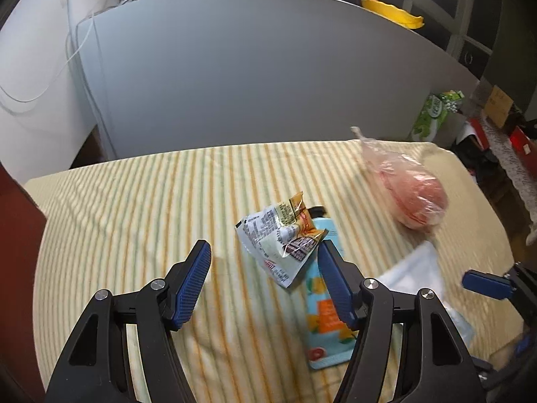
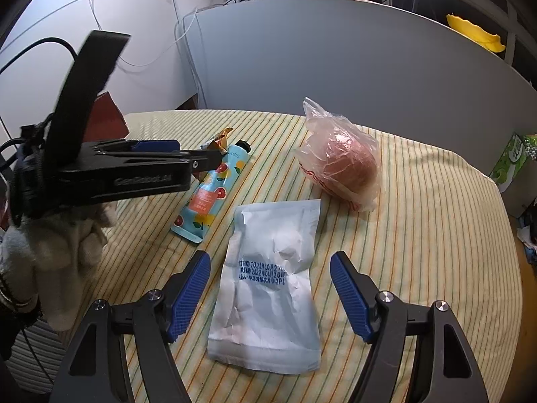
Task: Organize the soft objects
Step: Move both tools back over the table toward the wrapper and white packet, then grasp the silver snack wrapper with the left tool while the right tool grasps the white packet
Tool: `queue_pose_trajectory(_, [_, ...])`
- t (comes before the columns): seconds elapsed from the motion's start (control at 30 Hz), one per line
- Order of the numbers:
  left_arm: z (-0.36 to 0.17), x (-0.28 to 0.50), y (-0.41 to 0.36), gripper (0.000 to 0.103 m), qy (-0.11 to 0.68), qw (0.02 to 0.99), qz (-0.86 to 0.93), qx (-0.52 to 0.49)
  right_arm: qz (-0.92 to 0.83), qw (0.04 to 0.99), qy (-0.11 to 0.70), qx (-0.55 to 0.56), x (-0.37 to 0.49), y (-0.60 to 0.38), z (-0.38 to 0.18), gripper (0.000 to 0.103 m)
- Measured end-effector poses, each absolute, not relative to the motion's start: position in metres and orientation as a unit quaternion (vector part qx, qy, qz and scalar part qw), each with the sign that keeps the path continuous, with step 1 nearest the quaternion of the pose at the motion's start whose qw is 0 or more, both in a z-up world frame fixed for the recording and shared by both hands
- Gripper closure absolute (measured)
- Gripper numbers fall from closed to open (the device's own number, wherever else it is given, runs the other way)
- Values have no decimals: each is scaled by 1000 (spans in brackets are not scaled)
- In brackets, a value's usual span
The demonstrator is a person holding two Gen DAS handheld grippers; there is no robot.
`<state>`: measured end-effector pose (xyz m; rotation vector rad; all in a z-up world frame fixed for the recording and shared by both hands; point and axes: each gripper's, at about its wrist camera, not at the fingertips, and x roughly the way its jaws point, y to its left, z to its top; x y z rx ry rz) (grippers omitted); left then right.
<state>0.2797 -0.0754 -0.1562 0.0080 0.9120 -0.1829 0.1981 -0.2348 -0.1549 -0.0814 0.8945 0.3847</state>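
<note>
**Four soft things, two grippers, nothing grabbed yet**

Left gripper point(image 1: 265, 250) hangs spread over the crumpled snack wrapper point(image 1: 280, 238), probably lining up a pick – it lies on the fruit-print tube point(image 2: 209, 194). Right gripper point(image 2: 270, 270) is spread too, straddling the white pouch point(image 2: 272, 285). One bagged pink bundle point(image 2: 342, 164) sits beyond it – four items total.

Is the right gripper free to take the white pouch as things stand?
Probably yes. The right gripper is open, its jaws either side of the white pouch, which lies flat and alone on the striped cloth.
</note>
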Motion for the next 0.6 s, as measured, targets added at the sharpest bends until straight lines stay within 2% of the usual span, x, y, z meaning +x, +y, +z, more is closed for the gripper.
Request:
queue_pose_trajectory(0.33, [-160, 286, -55, 37, 443, 895, -50, 27, 189, 880, 434, -38, 199, -234, -157, 33])
queue_pose_trajectory(0.5, [-151, 278, -41, 37, 440, 895, -77, -8, 187, 880, 434, -44, 201, -233, -155, 33])
queue_pose_trajectory(0.6, [-149, 284, -40, 32, 443, 892, -87, -24, 186, 879, 437, -48, 203, -230, -157, 33])
